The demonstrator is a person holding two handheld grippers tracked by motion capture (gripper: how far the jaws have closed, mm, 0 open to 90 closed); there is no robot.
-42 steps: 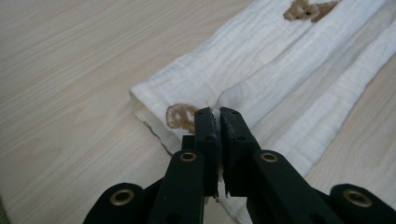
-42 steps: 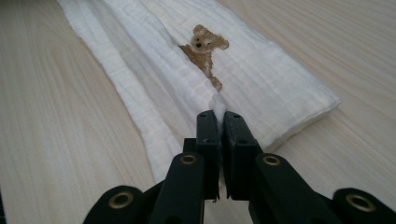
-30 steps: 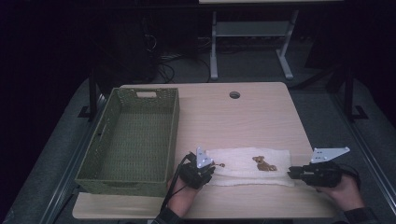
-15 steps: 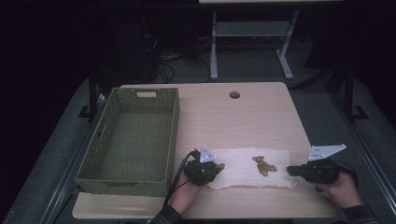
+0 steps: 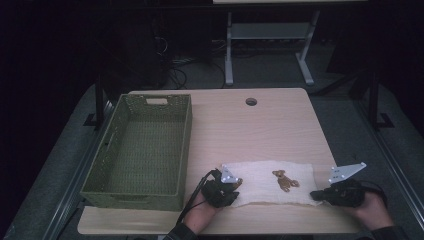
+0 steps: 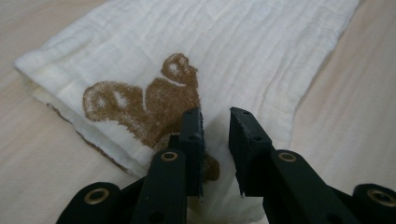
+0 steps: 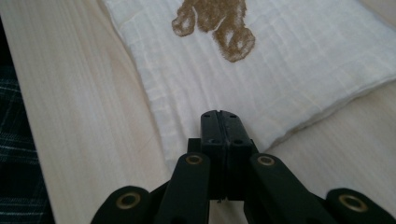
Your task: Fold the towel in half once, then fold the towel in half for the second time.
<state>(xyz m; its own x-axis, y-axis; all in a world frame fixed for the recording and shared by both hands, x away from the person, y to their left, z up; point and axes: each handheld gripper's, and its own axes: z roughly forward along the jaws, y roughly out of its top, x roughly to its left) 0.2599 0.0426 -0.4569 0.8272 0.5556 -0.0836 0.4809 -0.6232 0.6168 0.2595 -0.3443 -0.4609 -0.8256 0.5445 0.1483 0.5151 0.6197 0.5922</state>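
From above, a white cloth (image 5: 267, 183) printed with a small brown bear (image 5: 285, 180) lies flat near the front edge of the wooden table (image 5: 260, 130), with a green woven basket (image 5: 142, 150) standing to its left, apart from it. The left gripper (image 5: 231, 186) rests at the cloth's left end, the right gripper (image 5: 316, 195) at its right end, each in a person's hand.

In the left gripper view, the left gripper (image 6: 215, 126) sits low over the cloth (image 6: 261, 51), its jaws parted with a narrow gap; cloth lies beneath them, partly over a brown bear print (image 6: 149, 102), but whether the pads pinch any fabric I cannot tell.

In the right gripper view, the right gripper (image 7: 219, 122) has just been closing and its jaws now meet. The tips sit over the near edge of the cloth (image 7: 289, 60), and the edge seems caught between them. The bear print (image 7: 217, 23) lies farther up the cloth.
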